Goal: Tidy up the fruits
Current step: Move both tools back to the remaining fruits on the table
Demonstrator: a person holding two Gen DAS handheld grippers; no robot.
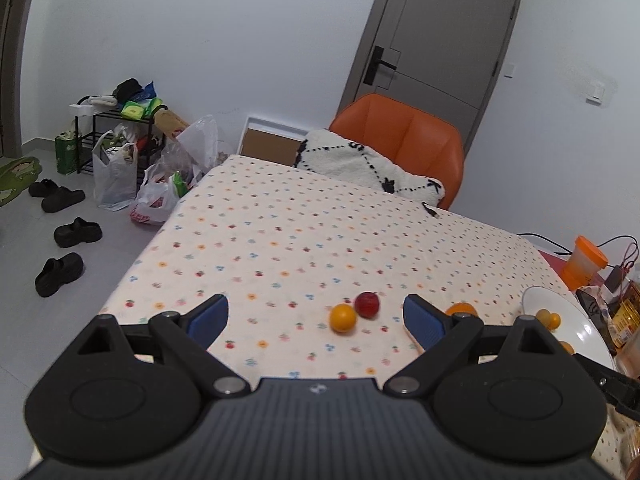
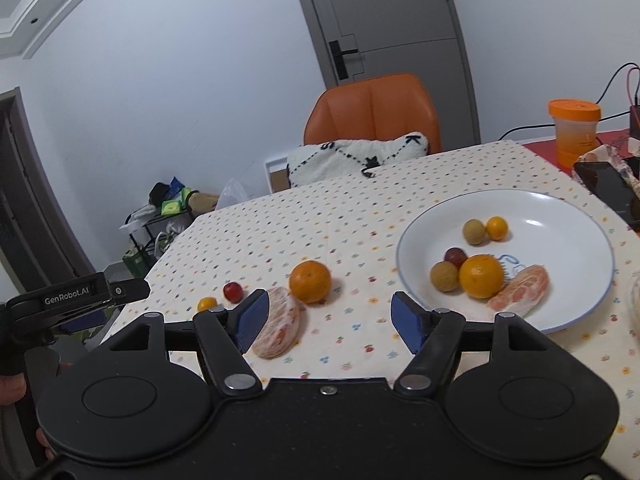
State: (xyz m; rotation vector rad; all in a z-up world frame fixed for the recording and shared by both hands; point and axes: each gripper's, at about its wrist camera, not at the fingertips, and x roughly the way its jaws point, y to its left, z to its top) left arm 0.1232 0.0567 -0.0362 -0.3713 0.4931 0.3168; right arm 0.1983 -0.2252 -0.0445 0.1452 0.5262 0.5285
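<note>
Spread over the tabletop point(image 1: 280, 232), a cream cloth dotted with small flowers. At the far edge, an orange chair point(image 1: 404, 136) holding a white fluffy cushion point(image 1: 360, 164) with black stitching. Behind it, a grey door point(image 1: 444, 28) with a black handle. Far right on the tabletop, an orange-lidded cup point(image 2: 574, 132), a dark phone point(image 2: 608, 184) and trailing cables. On the floor to the left, black shoes point(image 1: 64, 232), plastic bags point(image 1: 116, 172) and a cluttered black rack point(image 1: 120, 120) against the white wall.
</note>
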